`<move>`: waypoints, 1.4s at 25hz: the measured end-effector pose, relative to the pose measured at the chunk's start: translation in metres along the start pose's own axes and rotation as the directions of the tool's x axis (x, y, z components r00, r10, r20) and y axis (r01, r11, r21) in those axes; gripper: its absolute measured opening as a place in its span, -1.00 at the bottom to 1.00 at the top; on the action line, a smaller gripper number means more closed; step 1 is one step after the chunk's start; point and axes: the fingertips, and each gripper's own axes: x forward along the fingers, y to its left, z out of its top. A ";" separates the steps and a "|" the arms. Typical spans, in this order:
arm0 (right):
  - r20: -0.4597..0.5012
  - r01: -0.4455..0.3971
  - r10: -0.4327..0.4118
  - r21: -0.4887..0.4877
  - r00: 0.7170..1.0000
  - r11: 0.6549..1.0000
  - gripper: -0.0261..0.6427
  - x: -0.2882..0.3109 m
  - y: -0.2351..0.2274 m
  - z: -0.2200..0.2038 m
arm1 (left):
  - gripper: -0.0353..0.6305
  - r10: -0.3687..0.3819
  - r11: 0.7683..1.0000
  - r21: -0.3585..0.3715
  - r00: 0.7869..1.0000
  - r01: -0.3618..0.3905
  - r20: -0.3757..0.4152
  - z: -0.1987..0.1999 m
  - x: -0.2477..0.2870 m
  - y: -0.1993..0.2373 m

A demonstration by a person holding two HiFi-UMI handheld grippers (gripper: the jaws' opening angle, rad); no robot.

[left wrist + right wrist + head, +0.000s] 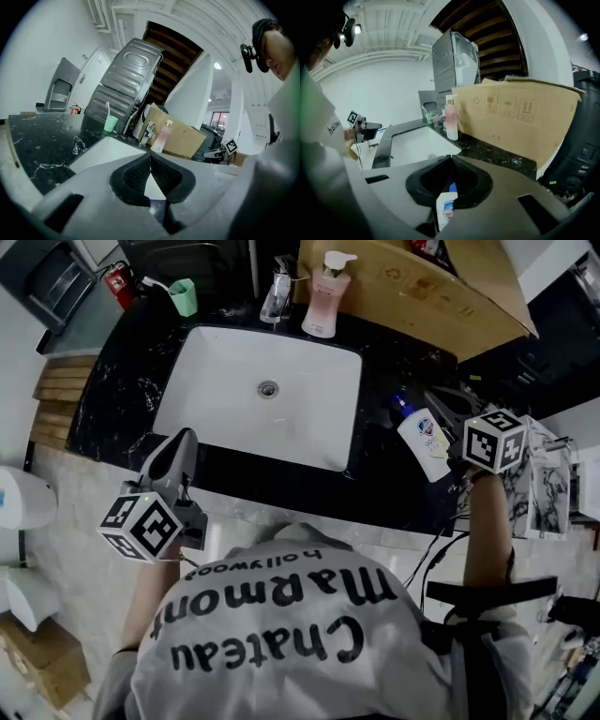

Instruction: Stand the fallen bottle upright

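Bottle [424, 439] lies flat on the counter [384, 352] at centre right, just beside the right gripper [451, 159], whose closed jaws hold nothing; they should part first, then straddle its body. Left gripper [150, 157] is closed too.

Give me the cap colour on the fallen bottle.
Blue cap on a white bottle; clearest in the head view.

The big white sink [225, 381] is a wide open bowl with lots of room above it. Behind the sink stand a green cup [185, 296], a clear bottle with a silver top [277, 292] and a pink pump bottle [323, 298]. Right of the sink, a white bottle with a blue cap [424, 439] lies on the black stone counter [112, 404], and a brown cardboard box [441, 292] blocks the way behind it.
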 end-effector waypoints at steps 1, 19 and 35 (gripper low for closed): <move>-0.038 -0.026 0.025 -0.011 0.999 1.000 -0.88 0.007 -0.002 -0.003 | -0.85 0.016 1.000 -0.005 1.000 -0.016 -0.006 -0.002 -0.001 0.004; -0.461 -0.265 0.246 0.026 0.852 0.964 -0.31 0.067 -0.005 -0.056 | -0.85 0.099 0.994 -0.057 0.995 -0.098 0.023 -0.013 -0.013 0.016; -0.781 -0.182 0.145 0.041 0.608 0.982 -0.33 0.094 -0.016 -0.094 | -0.85 0.169 0.983 -0.080 0.983 -0.163 0.077 -0.008 -0.040 0.030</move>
